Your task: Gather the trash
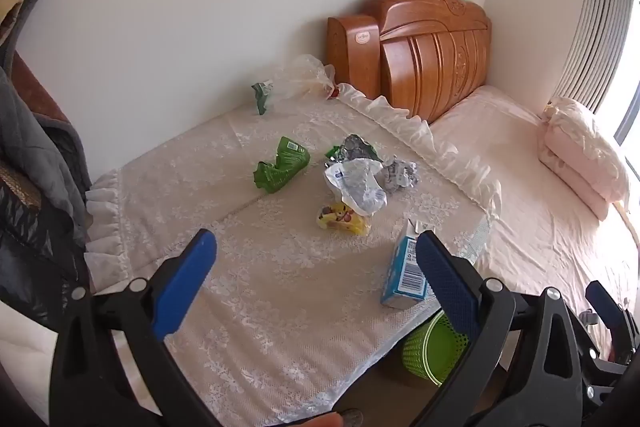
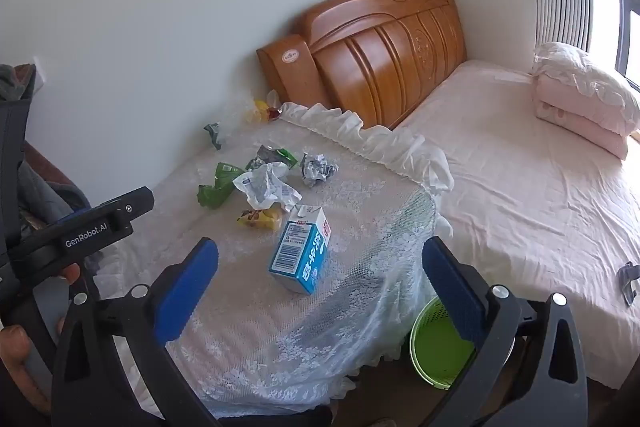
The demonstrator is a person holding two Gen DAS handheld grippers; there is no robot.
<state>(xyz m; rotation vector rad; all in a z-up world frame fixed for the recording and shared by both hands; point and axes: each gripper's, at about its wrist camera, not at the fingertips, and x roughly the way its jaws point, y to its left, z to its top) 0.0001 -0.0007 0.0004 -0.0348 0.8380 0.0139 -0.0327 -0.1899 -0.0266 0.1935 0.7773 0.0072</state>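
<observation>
Left gripper (image 1: 316,263): jaws spread wide with nothing between the blue pads, hanging above the near part of the table and angled downward.
Right gripper (image 2: 320,275): likewise spread wide and grasping nothing; the blue carton shows in the gap between its pads but lies farther off on the table, untouched.
Table (image 2: 248,307): covered by a white lace cloth with a frilled edge, standing beside the bed.
Blue carton (image 2: 302,251): upright near the table's right edge, barcode side facing the camera, just in front of the other litter.
Yellow wrapper (image 1: 344,221): flat on the cloth, partly under the white crumpled bag (image 1: 356,187).
Green wrapper (image 1: 282,165): crumpled, left of the white bag.
Foil ball (image 1: 398,175): grey, crumpled, right of the white bag.
Far corner: a clear plastic bag (image 1: 300,79) and a small green scrap (image 1: 262,97) by the wall; what the bag holds is hard to make out.
Green basket (image 2: 440,343): on the floor between table and bed (image 2: 540,187), opening upward, seemingly empty.
Headboard (image 2: 384,55): carved wood against the wall.
</observation>
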